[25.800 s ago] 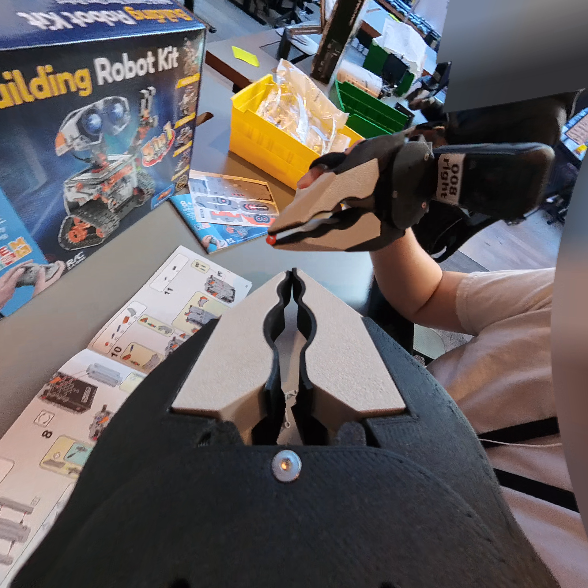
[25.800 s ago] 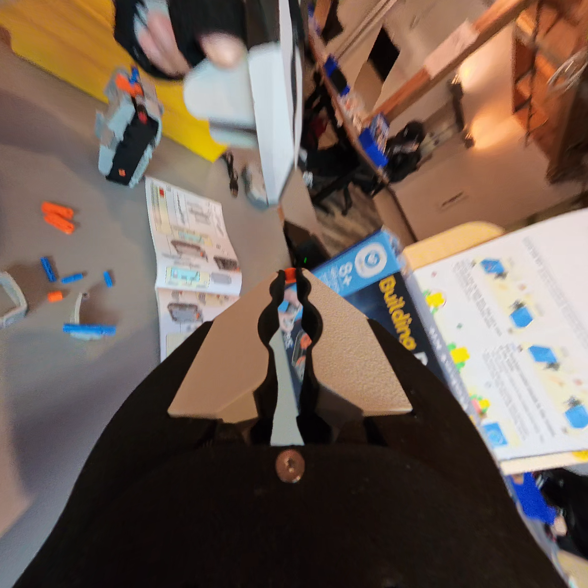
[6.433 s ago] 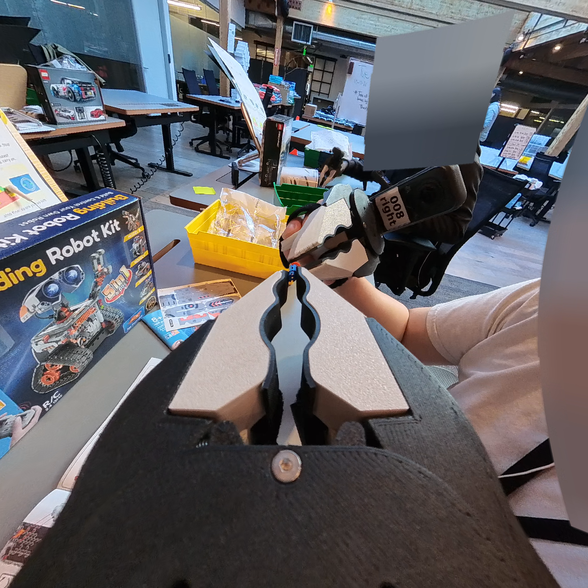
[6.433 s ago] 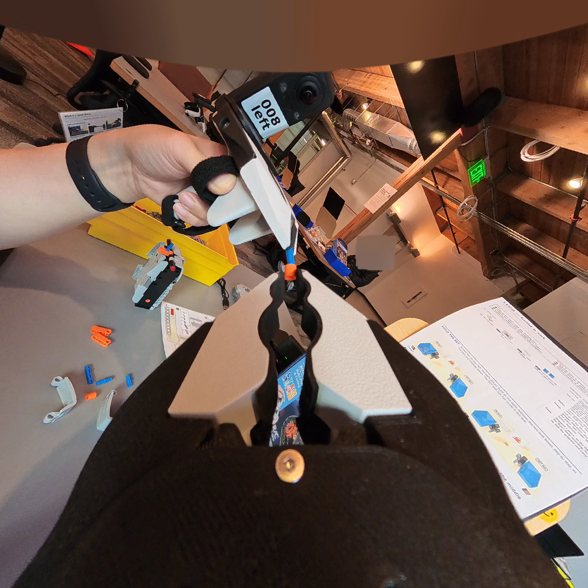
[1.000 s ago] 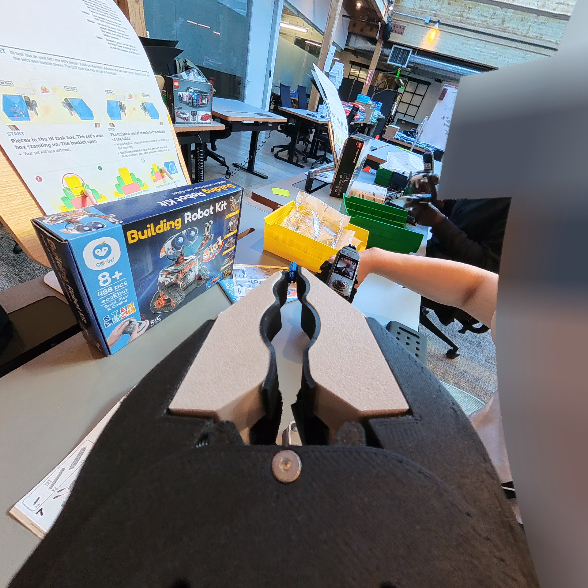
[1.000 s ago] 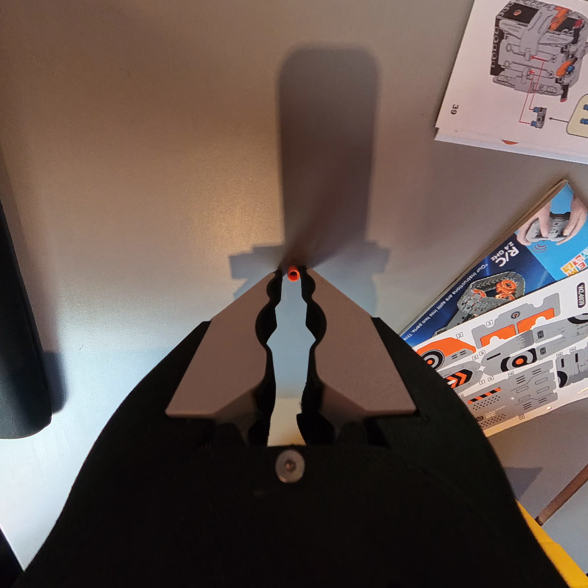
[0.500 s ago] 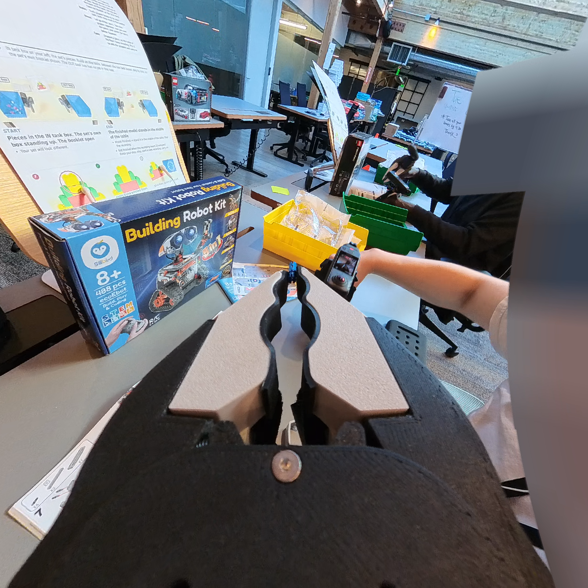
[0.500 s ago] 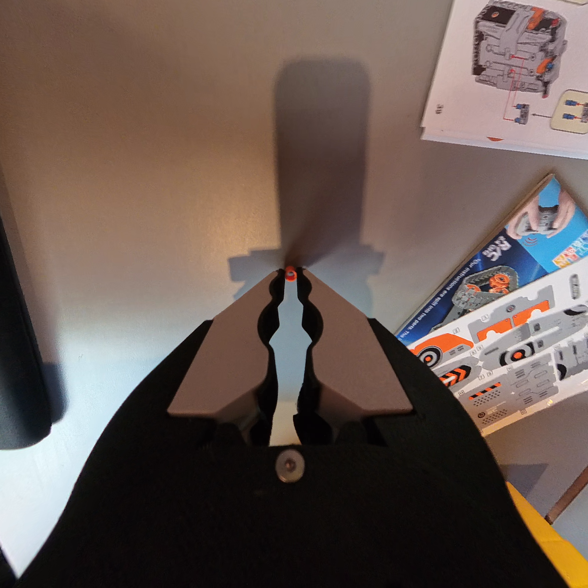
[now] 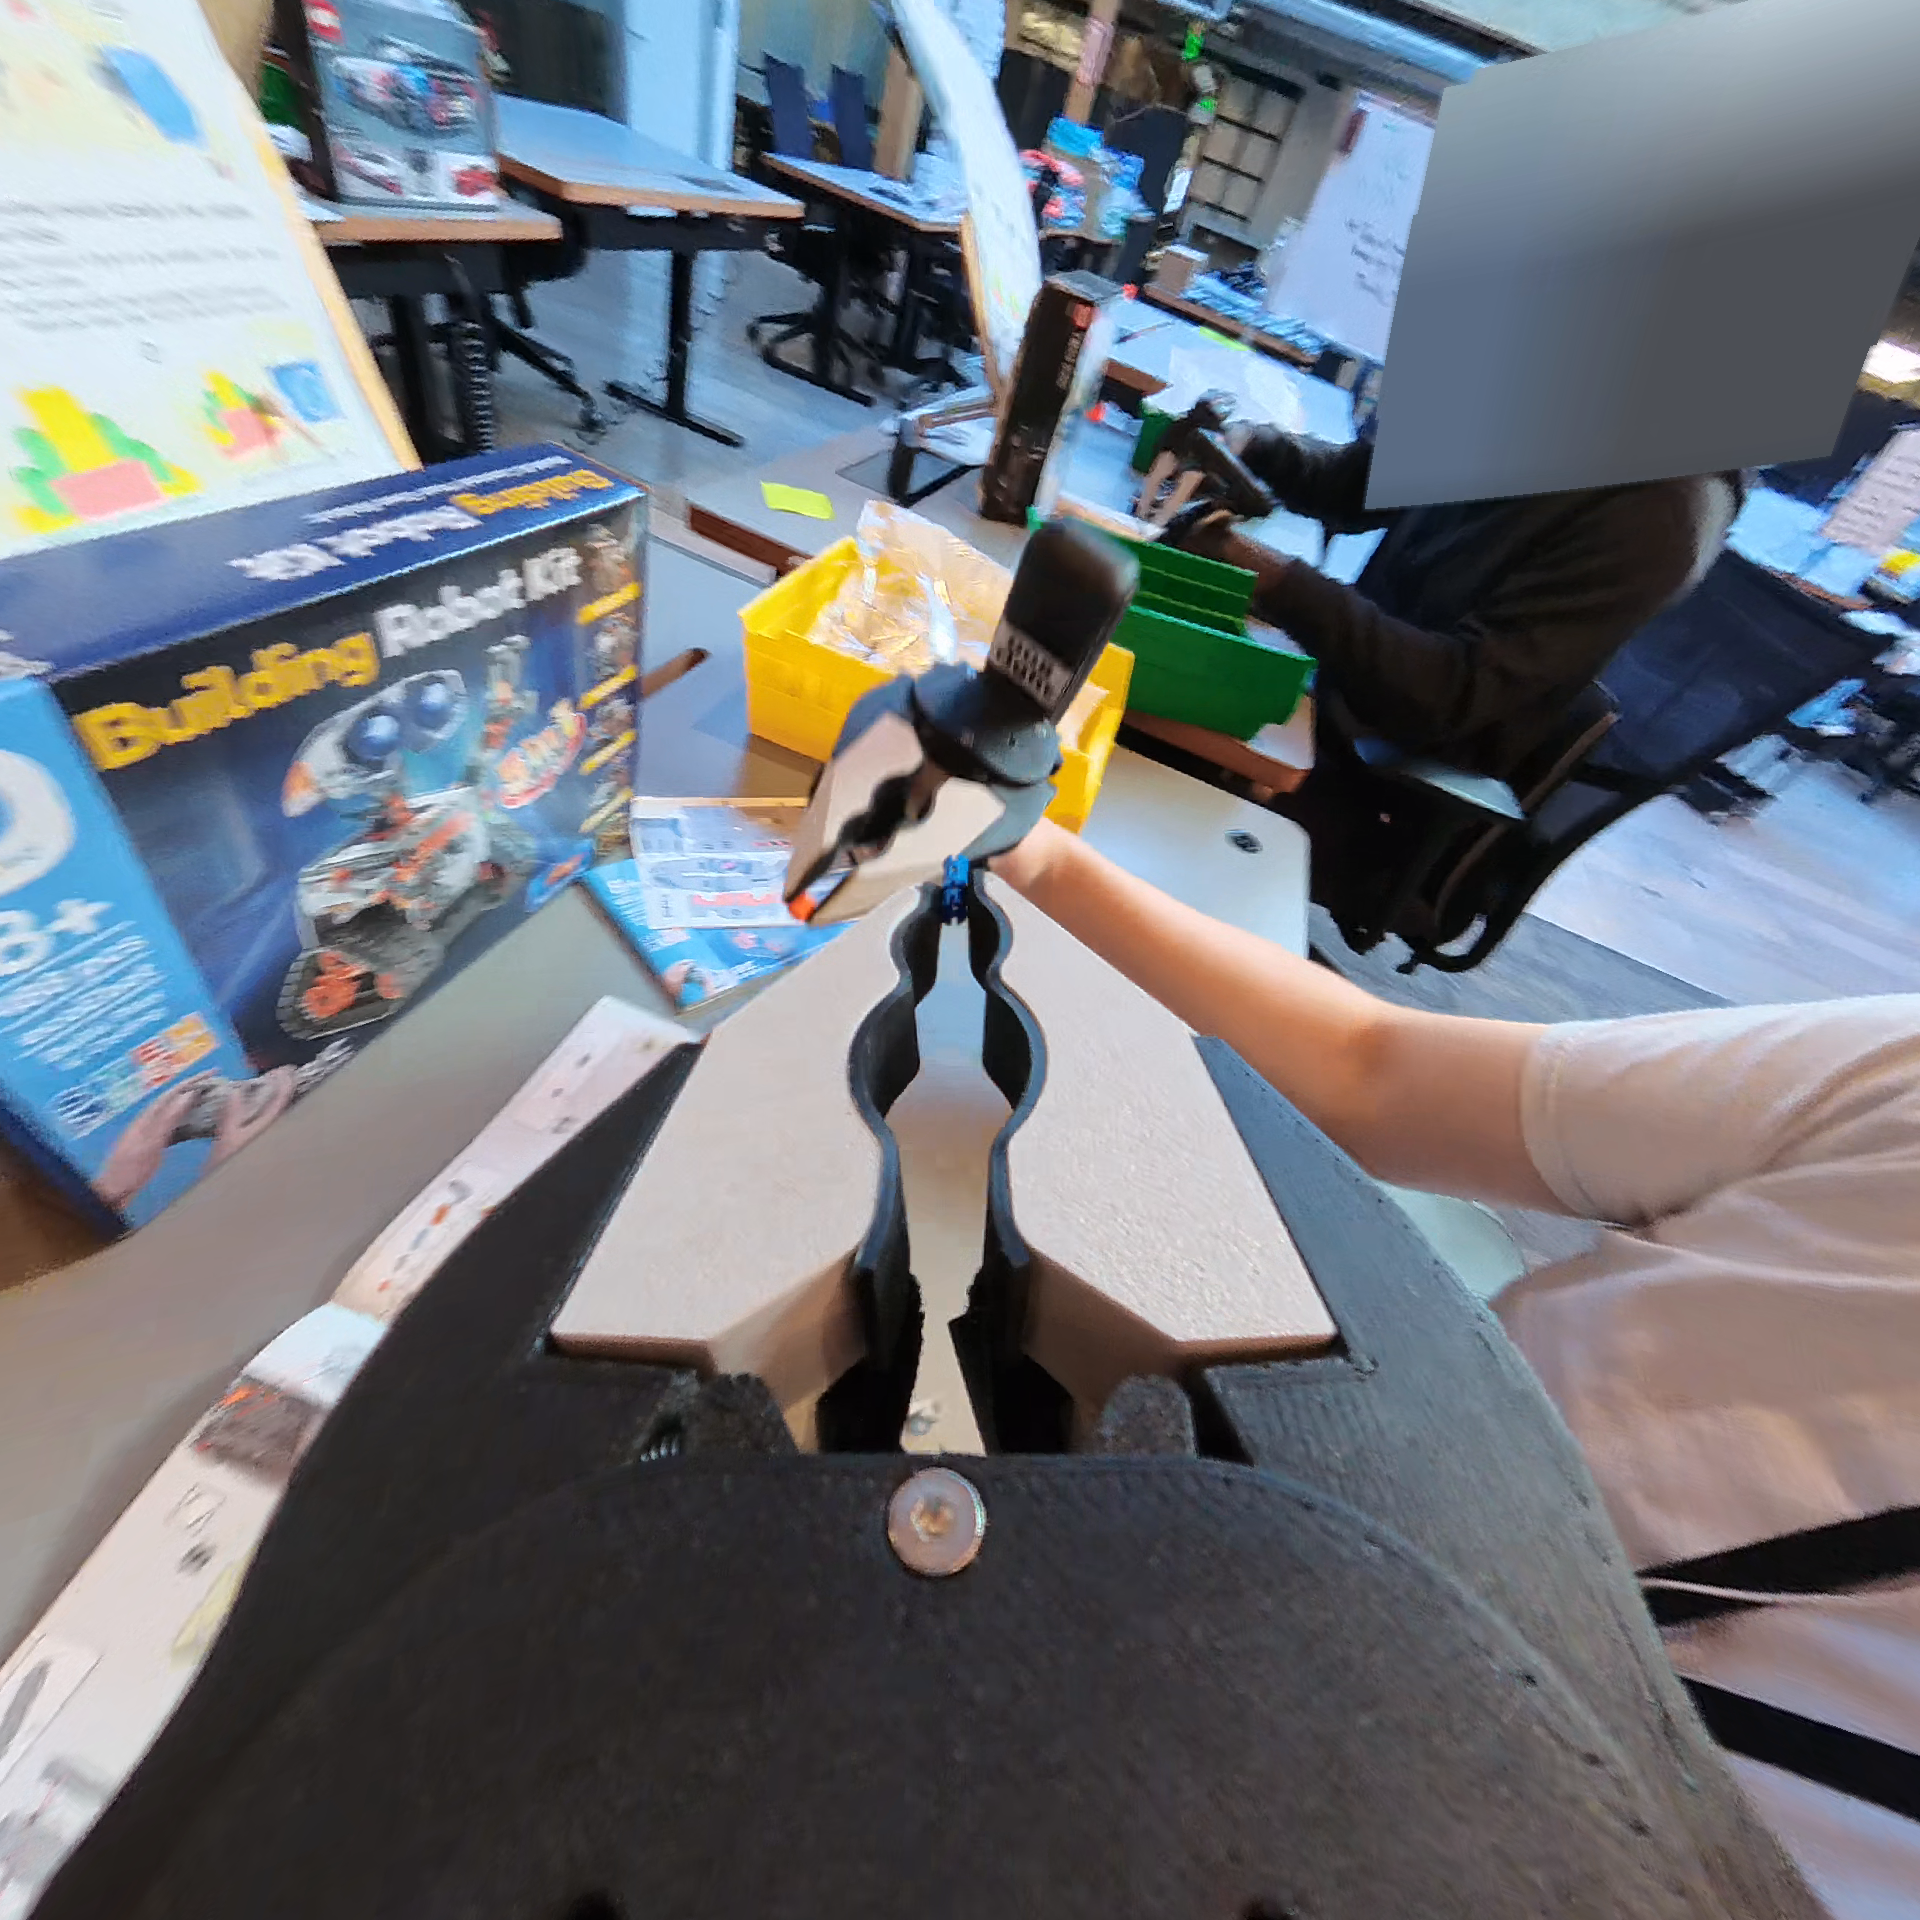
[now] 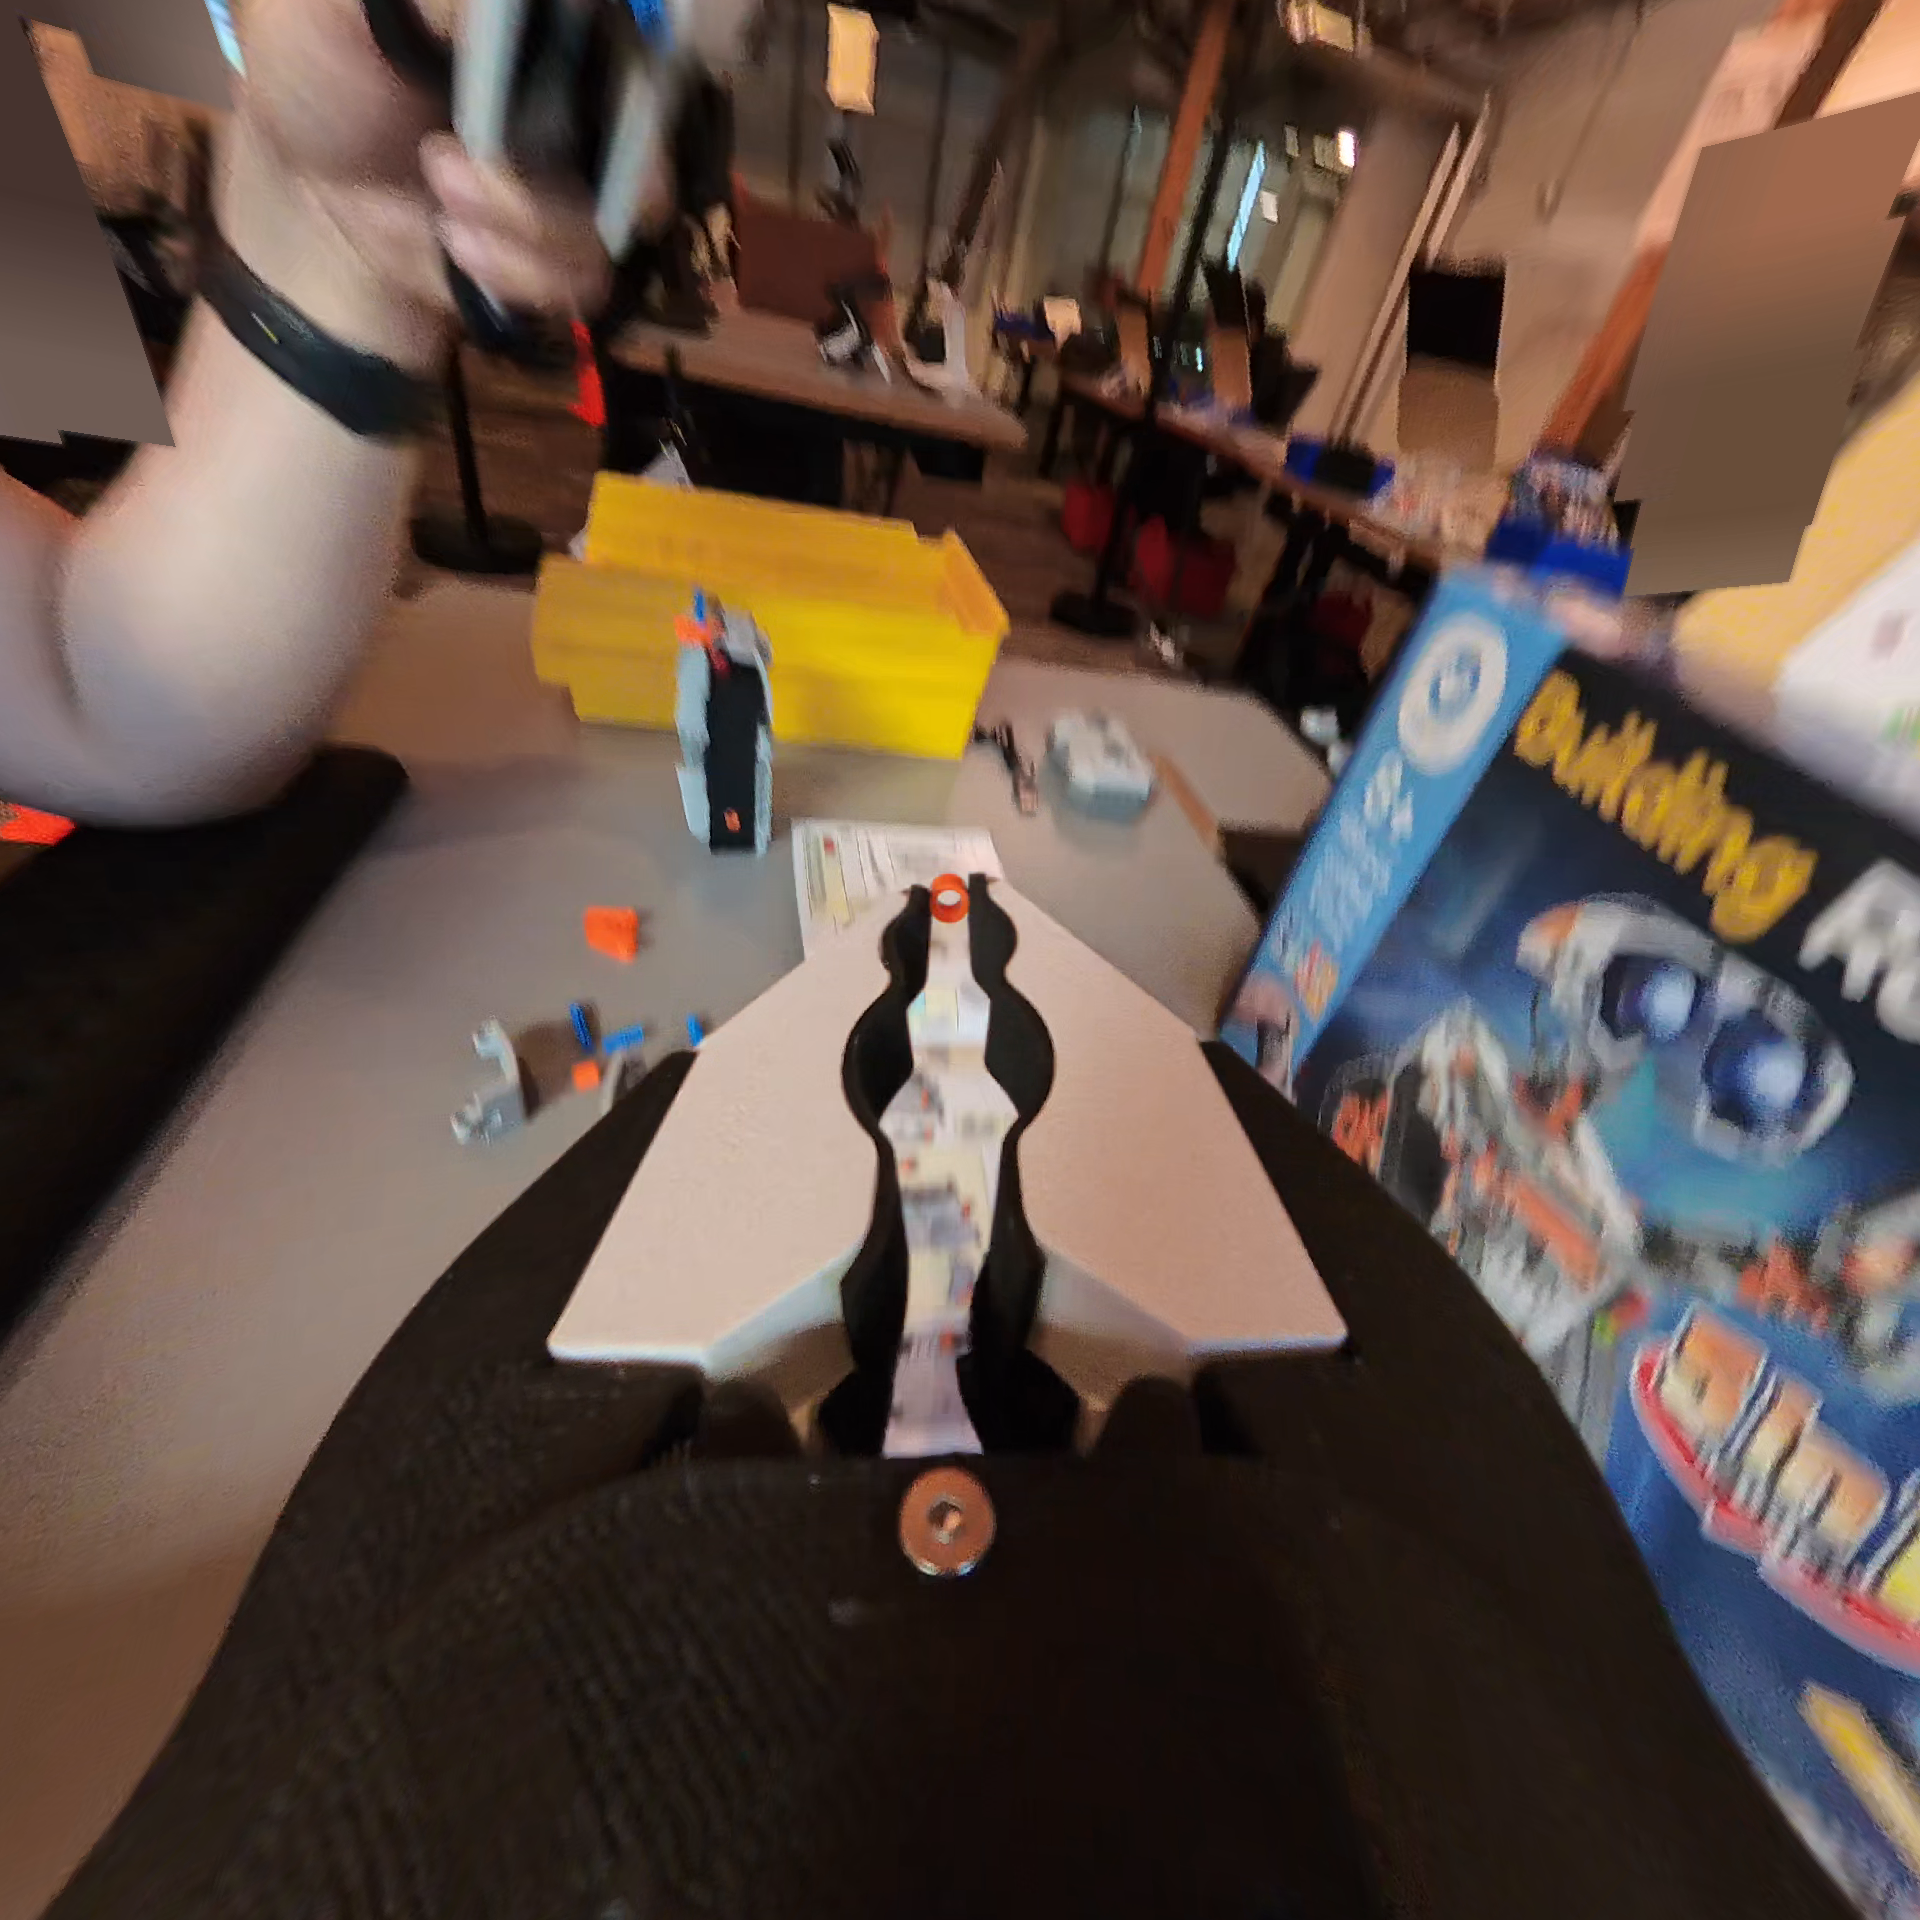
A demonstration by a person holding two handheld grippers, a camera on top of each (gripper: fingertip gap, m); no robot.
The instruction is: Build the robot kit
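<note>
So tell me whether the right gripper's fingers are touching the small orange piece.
Touching. In the right wrist view the orange piece sits pinched between the fingertips of the right gripper, with no gap either side.

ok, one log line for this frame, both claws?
left claw: shut on small blue plastic pin | right claw: shut on small orange plastic ring | both above grey table

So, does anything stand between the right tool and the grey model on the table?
Nothing visible does. From the right tool, shut on an orange ring, to the model there is only a flat booklet.
</note>
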